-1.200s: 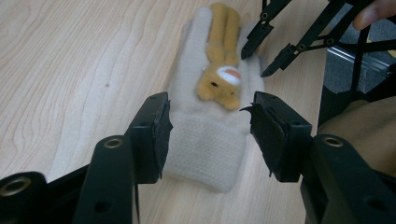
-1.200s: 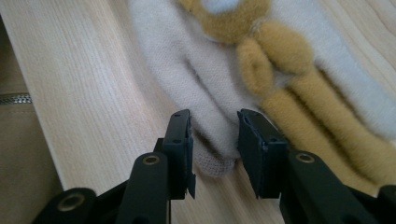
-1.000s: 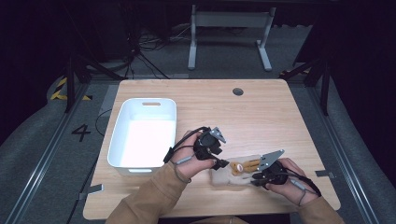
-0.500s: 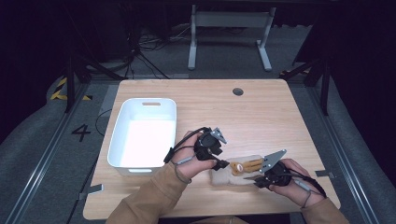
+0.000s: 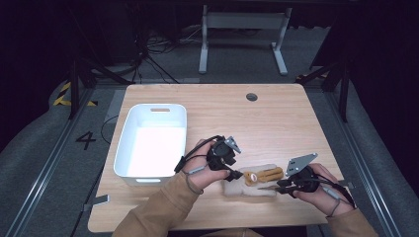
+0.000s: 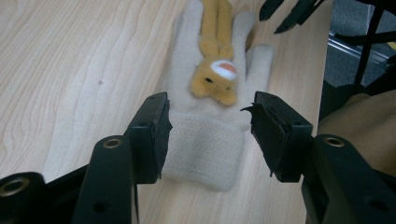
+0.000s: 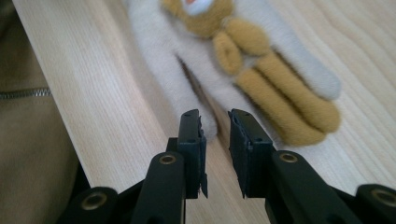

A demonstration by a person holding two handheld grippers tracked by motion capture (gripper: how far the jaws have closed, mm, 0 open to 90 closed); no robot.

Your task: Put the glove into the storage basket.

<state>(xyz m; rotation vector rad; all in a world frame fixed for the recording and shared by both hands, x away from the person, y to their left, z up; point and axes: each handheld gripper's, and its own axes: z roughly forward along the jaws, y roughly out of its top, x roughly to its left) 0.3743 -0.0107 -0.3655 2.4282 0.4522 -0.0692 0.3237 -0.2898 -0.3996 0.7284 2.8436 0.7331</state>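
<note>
White plastic bin [image 5: 152, 143] is sitting empty, well left of the cream fleece glove w/ orange plush animal [image 5: 252, 180]. Glove is lying flat on the table, nr front edge. Left gripper [image 6: 210, 128] is straddling its cuff, jaws apart, not pinching. Right gripper [image 7: 215, 135], jaws narrow after just opening, is hovering at a fingertip, holding nothing. No lift yet; grasping & binning prob. left.

Glove [image 7: 219, 60] cuff cut off at right gripper view's top edge — bin [image 5: 153, 143] contents washed out.
</note>
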